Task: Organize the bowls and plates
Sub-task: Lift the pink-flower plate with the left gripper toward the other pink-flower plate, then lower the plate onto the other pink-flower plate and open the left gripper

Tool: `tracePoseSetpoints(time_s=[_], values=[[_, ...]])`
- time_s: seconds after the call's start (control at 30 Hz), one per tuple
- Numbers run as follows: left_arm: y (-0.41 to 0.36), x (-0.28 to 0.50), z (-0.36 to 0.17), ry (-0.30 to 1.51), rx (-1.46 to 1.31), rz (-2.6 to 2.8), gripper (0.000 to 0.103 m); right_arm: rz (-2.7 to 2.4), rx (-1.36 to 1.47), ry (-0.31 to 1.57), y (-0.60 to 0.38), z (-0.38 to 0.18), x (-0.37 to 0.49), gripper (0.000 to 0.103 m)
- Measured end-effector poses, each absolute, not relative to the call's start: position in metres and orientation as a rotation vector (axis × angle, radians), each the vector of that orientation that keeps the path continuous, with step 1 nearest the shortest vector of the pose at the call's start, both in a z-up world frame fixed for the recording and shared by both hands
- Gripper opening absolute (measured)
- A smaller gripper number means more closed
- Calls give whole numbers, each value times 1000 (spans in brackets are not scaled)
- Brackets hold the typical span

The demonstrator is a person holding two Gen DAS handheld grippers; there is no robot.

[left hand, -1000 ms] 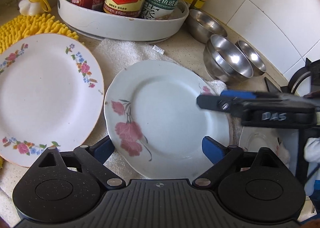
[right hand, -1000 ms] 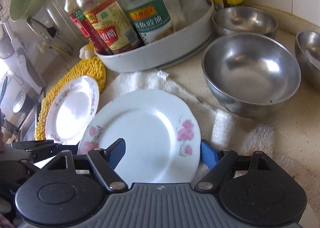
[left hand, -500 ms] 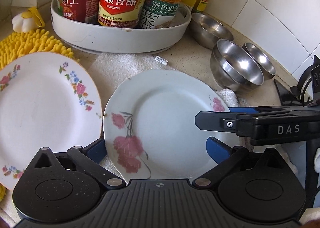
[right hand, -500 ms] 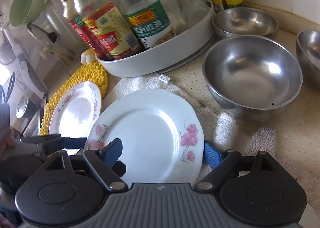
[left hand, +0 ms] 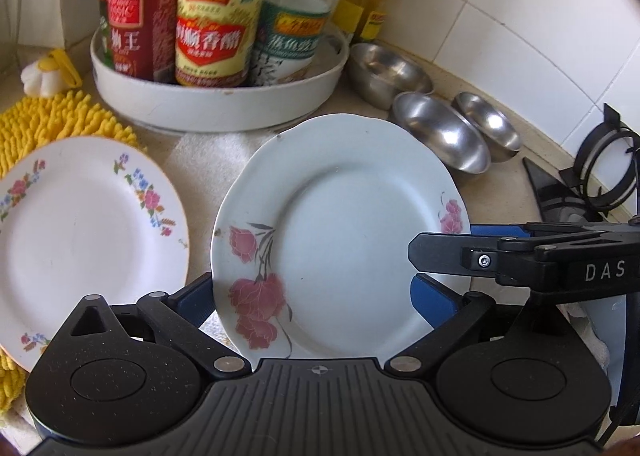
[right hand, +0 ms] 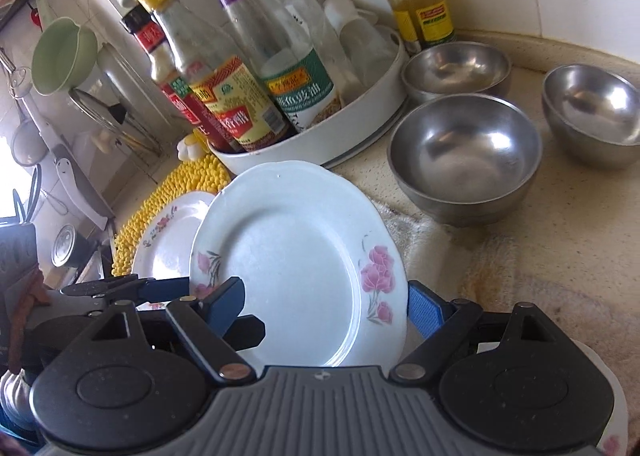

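Observation:
A white plate with pink roses [left hand: 340,232] is lifted and tilted above the counter, held between both grippers. My left gripper [left hand: 316,300] has a blue pad at each side of its near rim. My right gripper [right hand: 320,304] clamps the same plate [right hand: 296,256] from the other side and shows as a black arm [left hand: 520,256] in the left wrist view. A second plate with small coloured flowers [left hand: 80,232] lies flat to the left, also seen in the right wrist view [right hand: 168,232]. Three steel bowls [right hand: 464,152] stand at the right.
A white round tray [left hand: 216,104] of sauce bottles stands behind the plates. A yellow chenille mat [left hand: 48,124] lies under the flowered plate. A white towel [right hand: 500,264] covers the counter. A stove grate [left hand: 600,172] is at far right.
The rose plate has risen off the towel and tilted up toward the cameras, held by both grippers. The counter items look farther below.

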State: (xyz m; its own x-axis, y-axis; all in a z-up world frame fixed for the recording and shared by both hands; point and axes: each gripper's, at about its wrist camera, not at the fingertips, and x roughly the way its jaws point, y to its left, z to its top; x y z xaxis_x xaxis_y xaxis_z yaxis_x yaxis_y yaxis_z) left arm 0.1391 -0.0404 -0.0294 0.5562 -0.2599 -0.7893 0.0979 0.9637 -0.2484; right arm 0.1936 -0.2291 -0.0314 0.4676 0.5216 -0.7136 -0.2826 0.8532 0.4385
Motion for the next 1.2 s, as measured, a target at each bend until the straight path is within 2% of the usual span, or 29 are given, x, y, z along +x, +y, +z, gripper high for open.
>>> tracePoseSetpoints(time_s=[0.47,1.2], values=[[-63,130,-15,932,-118,-315,101,374,318,935,-257,-18,158,89],[-155,122,-28,986,31,-588,101,118,455,952,-329,-30,91,89]])
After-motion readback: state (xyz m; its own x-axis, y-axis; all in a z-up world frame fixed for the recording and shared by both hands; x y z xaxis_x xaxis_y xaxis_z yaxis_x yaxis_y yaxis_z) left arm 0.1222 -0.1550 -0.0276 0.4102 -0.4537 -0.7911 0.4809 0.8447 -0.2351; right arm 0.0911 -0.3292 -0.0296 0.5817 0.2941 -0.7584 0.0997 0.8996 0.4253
